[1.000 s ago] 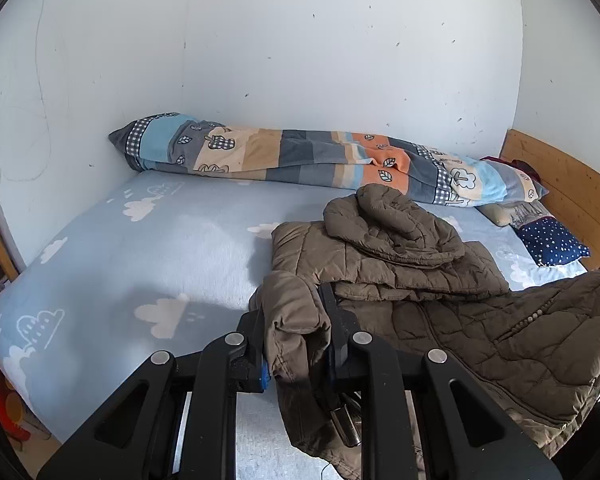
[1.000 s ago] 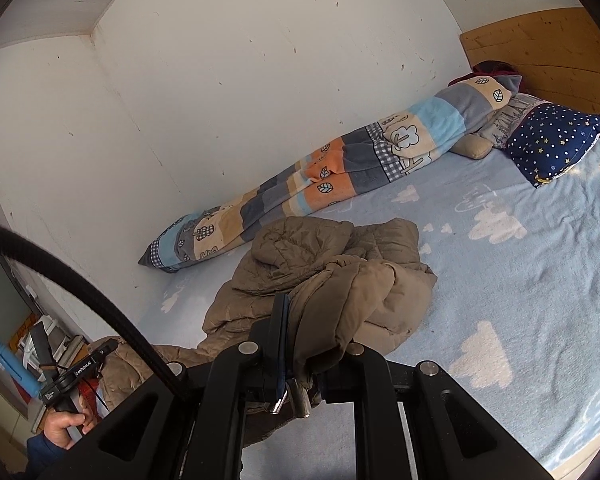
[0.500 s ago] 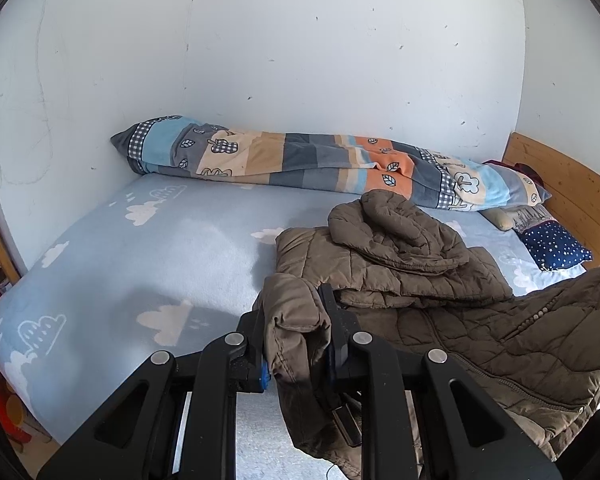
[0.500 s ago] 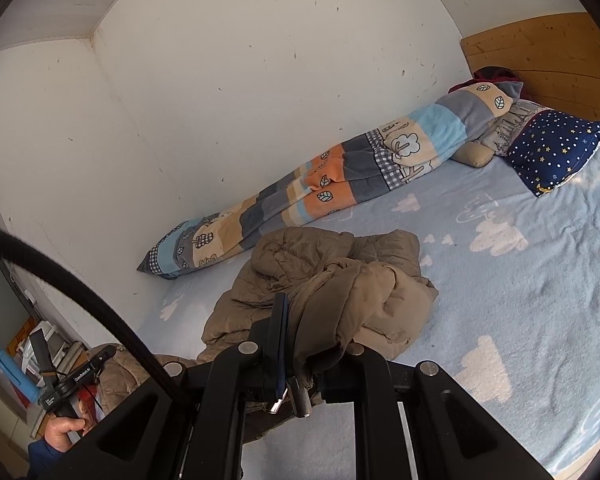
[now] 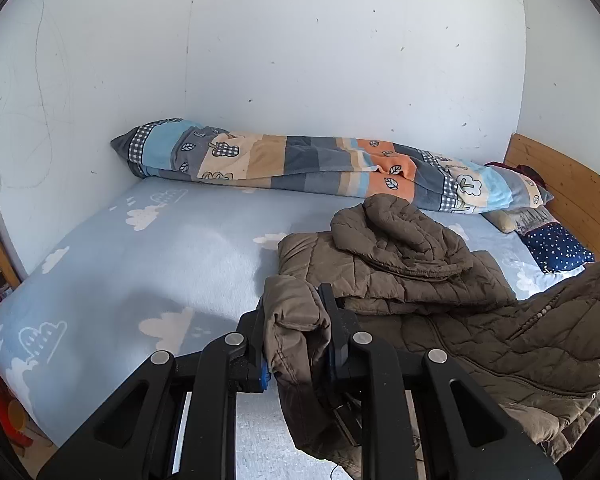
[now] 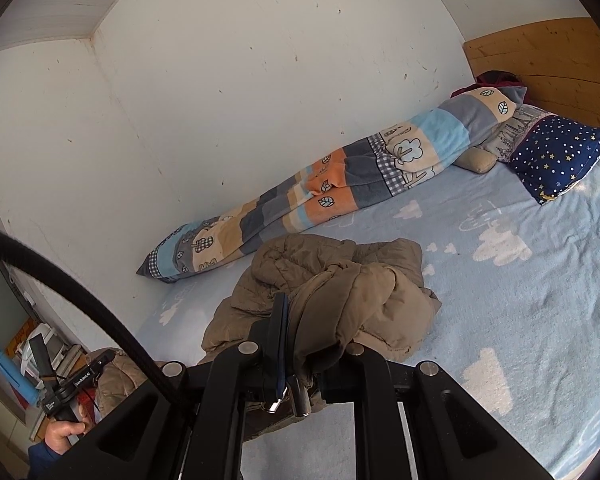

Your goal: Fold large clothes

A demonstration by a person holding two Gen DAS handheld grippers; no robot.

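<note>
With both grippers' fingers (image 5: 256,336) (image 6: 278,332) pinching the brown quilted puffer jacket (image 5: 400,264), its hem should be carried level and laid squarely across the pale-blue cloud-print bed (image 5: 140,264).

We see a wide bed (image 5: 172,264) covered with a pale blue fleece sheet printed with white clouds, set into a corner of white walls. On it lies a brown quilted padded jacket (image 5: 400,268), bunched in folds near the middle. Along the far wall rests a long rolled patchwork blanket (image 5: 320,168) in blue, grey, orange and cream. At the wooden headboard end sits a navy star-dotted pillow (image 6: 560,152) beside a small beige cushion (image 6: 476,160).
</note>
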